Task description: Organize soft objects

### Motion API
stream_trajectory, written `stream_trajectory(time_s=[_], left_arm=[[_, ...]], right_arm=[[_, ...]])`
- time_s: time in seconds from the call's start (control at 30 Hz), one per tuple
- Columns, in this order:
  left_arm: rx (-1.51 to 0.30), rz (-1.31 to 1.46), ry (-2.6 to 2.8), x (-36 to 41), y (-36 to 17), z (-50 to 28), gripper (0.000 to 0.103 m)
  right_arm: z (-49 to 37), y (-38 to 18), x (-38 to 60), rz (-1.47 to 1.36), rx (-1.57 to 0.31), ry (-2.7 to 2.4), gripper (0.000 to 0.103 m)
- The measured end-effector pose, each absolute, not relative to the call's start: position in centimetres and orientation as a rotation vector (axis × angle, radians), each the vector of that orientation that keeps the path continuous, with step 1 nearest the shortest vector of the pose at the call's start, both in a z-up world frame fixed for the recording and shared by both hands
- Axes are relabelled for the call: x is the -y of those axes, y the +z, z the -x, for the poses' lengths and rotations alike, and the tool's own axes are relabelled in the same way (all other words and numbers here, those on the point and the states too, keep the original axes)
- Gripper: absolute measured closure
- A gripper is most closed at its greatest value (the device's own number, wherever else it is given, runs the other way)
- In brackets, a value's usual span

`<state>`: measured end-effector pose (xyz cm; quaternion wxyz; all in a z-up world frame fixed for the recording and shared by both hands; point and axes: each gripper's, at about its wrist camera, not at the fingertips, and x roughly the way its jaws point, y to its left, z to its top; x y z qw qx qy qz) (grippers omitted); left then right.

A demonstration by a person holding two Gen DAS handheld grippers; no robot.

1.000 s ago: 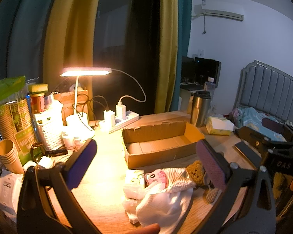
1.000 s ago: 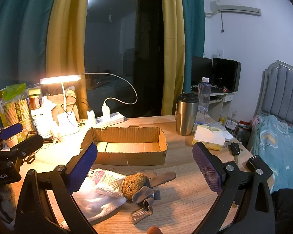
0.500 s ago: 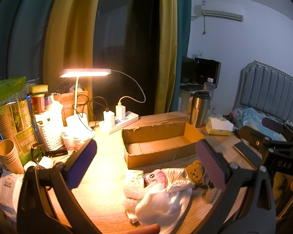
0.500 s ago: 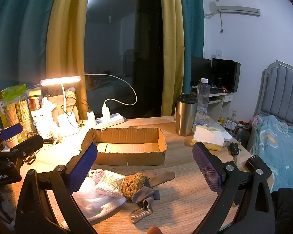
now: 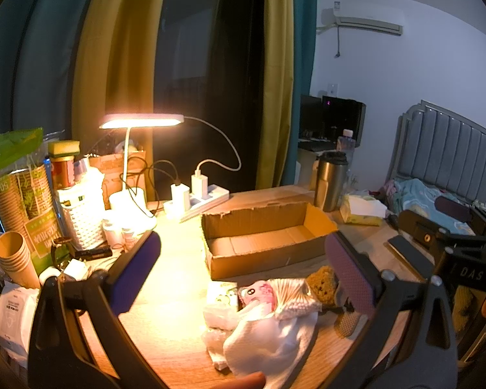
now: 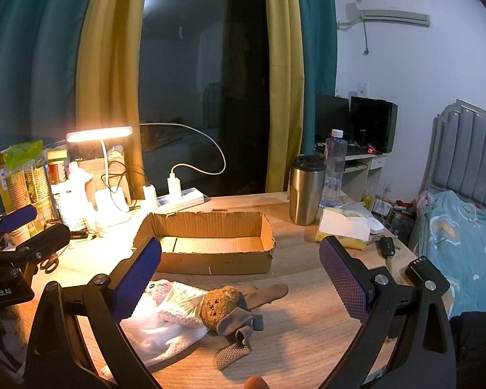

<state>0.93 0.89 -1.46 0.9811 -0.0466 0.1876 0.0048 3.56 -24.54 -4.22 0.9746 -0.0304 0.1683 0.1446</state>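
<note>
Both hand-held grippers are hovering low over the light wooden table point(image 6: 307, 334) with their jaws spread wide and nothing between them. In the left wrist view, the left gripper point(image 5: 243, 270) is filling the bottom of the frame, and its blue-padded fingers point(image 5: 136, 270) are framing the pile of soft objects at lower centre. A fingertip of the person point(image 5: 243, 381) is showing at the bottom edge. The right gripper point(image 6: 239, 274) is pointing from the bottom of its own view toward the same pile.

The pile is lying on the table just in front of the open brown cardboard box point(image 6: 207, 243), which is sitting in the middle of the frame. In the pile there are a crumpled white cloth point(image 5: 269, 340), a clear bag of white cotton swabs point(image 6: 181, 304), a small pink cartoon-printed pack point(image 5: 256, 293), a brown porous sponge point(image 6: 218, 304) and a grey sock with dotted sole point(image 6: 239, 334).

At the right edge of the left view, the other gripper's black body is showing the letters "DAS". At the left edge of the right view, "enRobot.AI" is readable. The brown paper cup stack point(image 5: 19, 194) at far left is carrying the number "50". A lit white desk lamp point(image 5: 142, 121) is shining in the upper left.
</note>
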Motion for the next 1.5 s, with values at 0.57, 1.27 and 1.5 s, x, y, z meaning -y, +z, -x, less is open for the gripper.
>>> stream_trajectory(time_s=[0.57, 1.27, 1.5], left_arm=[[-0.461, 0.087, 0.012, -0.8, -4.4, -2.0, 0.001], [-0.609, 0.067, 0.012, -0.1, -9.9, -5.6, 0.001], [-0.637, 0.045, -0.005, 0.8, -10.5, -7.2, 0.001]], right_arm=[[-4.6, -6.4, 25.7, 0.054, -0.42, 0.277, 0.003], [-9.1, -12.3, 24.9, 0.051, -0.578, 0.303, 0.003], [-11.3, -14.2, 25.0, 0.046, -0.633, 0.314, 0.003]])
